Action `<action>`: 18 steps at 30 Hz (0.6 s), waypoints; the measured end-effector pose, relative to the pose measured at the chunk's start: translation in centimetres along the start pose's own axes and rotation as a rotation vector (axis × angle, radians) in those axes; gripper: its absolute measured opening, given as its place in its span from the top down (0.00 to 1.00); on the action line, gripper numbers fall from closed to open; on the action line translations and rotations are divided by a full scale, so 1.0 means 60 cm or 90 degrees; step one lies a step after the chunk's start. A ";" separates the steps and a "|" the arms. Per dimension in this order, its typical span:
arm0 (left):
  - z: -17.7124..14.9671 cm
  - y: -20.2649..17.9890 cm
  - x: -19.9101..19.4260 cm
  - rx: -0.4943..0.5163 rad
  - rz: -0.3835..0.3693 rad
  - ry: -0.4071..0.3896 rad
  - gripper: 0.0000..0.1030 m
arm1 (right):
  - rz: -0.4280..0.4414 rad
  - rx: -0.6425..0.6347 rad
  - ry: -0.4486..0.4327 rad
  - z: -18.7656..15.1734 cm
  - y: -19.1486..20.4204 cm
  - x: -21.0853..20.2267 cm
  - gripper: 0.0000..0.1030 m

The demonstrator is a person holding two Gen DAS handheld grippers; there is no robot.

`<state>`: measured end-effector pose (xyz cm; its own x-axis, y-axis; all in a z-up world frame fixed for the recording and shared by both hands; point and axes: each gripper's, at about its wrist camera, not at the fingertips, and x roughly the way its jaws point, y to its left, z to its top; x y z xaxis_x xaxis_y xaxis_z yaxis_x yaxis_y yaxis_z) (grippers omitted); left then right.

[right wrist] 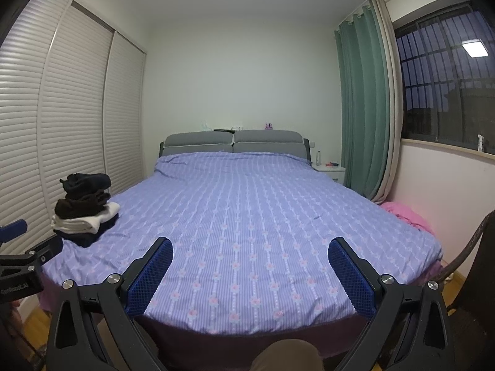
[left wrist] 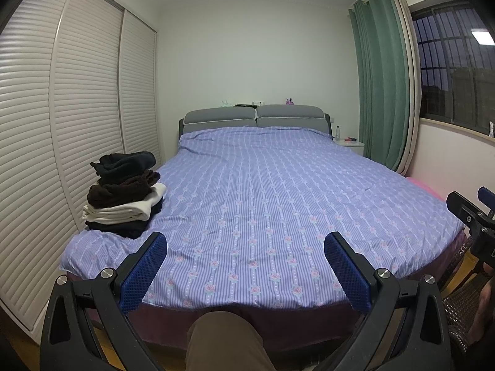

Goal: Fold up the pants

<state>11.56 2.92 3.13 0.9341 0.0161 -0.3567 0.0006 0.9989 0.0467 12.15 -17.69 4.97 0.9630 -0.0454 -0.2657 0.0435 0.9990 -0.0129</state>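
My left gripper (left wrist: 246, 252) and right gripper (right wrist: 250, 256): both spread, empty | pants: stack of folded clothes (left wrist: 123, 193), frame left, on bed (left wrist: 278, 185) | risk: careless grab topples stack.

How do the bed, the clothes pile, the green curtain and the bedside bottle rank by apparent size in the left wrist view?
1. Bed
2. Curtain
3. Clothes pile
4. Bottle

The pile lies nearer the camera than the curtain, so their true sizes may differ more than they appear to.
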 end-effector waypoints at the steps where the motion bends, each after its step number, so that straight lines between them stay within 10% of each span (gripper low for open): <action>1: 0.000 0.001 0.001 0.000 0.000 0.001 0.00 | 0.000 0.001 0.000 0.000 -0.001 0.000 0.01; 18: -0.003 -0.004 0.004 0.004 -0.010 0.018 0.00 | 0.000 -0.002 -0.006 0.000 -0.001 -0.003 0.01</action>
<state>11.72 2.71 2.88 0.9235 0.0016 -0.3835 0.0179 0.9987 0.0473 11.99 -17.76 5.03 0.9656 -0.0449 -0.2560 0.0425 0.9990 -0.0152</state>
